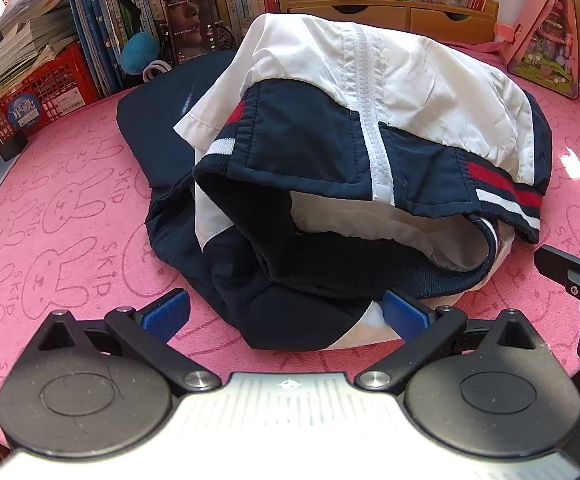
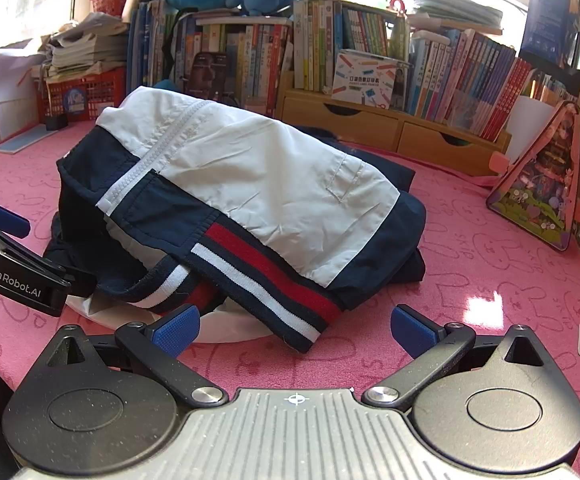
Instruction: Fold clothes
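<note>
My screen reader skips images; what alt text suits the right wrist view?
A navy and white jacket lies bunched on a pink tablecloth, its striped hem nearest the open right gripper. The left gripper shows at the left edge; bookshelves stand behind.

Both cameras sit low over the pink bench [image 1: 70, 208], each looking forward between its own tongs toward the bookshelf wall. The left view faces the jacket [image 1: 329, 128] head-on and close; the right view comes from the jacket's [image 2: 258, 168] other side (the left tongs [image 2: 6, 240] show at its left edge). Both share the jacket and books.
</note>
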The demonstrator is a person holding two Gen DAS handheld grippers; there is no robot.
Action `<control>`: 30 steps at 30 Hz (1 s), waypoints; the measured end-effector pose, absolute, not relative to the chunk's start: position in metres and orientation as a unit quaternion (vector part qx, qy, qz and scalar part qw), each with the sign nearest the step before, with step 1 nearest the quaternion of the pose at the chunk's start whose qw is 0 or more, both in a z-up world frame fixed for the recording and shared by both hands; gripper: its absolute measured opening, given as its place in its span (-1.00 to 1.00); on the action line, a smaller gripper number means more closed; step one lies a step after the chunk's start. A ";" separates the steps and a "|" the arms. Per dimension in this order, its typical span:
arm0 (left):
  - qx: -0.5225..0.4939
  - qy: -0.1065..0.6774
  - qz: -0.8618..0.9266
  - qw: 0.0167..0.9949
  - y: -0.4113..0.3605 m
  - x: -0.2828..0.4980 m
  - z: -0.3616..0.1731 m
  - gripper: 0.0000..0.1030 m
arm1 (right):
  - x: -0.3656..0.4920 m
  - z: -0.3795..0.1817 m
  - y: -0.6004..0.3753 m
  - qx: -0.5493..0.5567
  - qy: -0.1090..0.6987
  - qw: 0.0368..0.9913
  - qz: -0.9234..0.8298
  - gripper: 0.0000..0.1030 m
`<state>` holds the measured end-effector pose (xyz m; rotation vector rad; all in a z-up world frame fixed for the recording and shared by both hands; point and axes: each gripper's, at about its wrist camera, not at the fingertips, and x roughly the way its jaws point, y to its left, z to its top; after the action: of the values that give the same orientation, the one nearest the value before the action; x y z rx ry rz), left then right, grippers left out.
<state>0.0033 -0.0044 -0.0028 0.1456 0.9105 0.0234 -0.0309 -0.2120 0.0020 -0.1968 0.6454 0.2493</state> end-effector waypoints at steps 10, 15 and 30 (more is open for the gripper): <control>0.062 0.444 0.008 0.894 -0.002 0.005 -0.004 1.00 | -0.032 0.002 -0.214 -0.093 0.317 0.936 0.121 1.00; 0.065 0.455 0.010 0.888 -0.003 0.008 -0.006 1.00 | -0.032 0.002 -0.215 -0.081 0.317 0.936 0.131 1.00; 0.085 0.455 0.015 0.886 -0.007 0.008 -0.008 1.00 | -0.034 0.006 -0.220 -0.043 0.307 0.943 0.122 1.00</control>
<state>0.0083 -0.0071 -0.0082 0.1764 0.9461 0.0308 -0.0341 -0.2196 0.0064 -0.0882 0.6262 0.2481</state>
